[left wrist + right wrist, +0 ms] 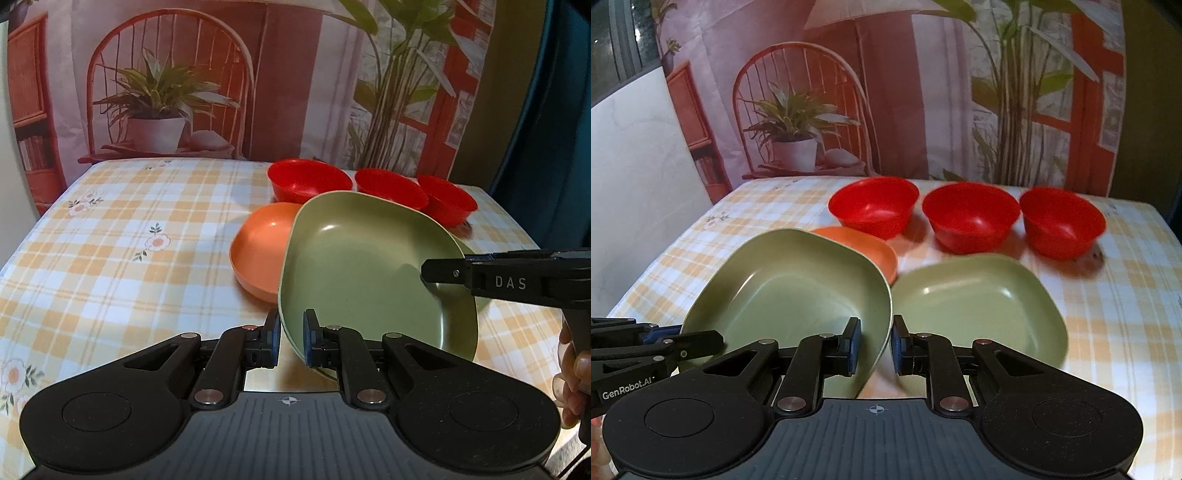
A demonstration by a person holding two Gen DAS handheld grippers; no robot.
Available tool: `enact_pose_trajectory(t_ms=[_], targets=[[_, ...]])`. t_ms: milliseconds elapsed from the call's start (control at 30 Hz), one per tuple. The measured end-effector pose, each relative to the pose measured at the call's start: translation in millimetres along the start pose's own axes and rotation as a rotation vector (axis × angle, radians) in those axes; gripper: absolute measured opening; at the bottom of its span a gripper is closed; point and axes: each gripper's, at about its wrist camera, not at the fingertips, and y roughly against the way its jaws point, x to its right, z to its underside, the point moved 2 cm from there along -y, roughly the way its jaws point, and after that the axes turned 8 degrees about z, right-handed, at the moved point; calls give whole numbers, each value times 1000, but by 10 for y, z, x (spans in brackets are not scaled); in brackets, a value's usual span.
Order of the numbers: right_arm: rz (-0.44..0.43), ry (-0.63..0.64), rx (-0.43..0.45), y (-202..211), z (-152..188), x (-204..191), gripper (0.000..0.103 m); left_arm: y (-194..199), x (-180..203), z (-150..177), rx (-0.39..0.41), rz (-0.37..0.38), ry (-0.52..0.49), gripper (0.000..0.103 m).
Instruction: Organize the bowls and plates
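A green plate (369, 266) (790, 291) is held tilted above the table by both grippers. My left gripper (291, 338) is shut on its near left rim. My right gripper (875, 347) is shut on its right rim; it shows in the left wrist view (443, 275) coming in from the right. A second green plate (979, 306) lies flat on the table beside it. An orange plate (258, 247) (864, 243) lies behind and partly under the lifted plate. Three red bowls (875, 206) (971, 218) (1062, 221) stand upright in a row behind.
The table has a yellow checked cloth (122, 236) with flowers. A printed backdrop (184, 74) hangs behind the far edge. A white wall (635, 166) stands at the left. My left gripper shows in the right wrist view (665, 343) at the lower left.
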Motion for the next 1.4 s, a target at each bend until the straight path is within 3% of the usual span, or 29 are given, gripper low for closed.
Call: enact_pose_trajectory(t_ms=[467,700,1400], targets=[[-11,8,-36,-684,-494,-77,17,-430,-366,-458,-42,-15,-4,13],[-1,23,-64,-877,-505,-123,17,-622,-480,-499,-83,-13,22,13],[18,44,-74,-992,-470,-132,18,-807,-534,-495,-102,-44,-28,14]])
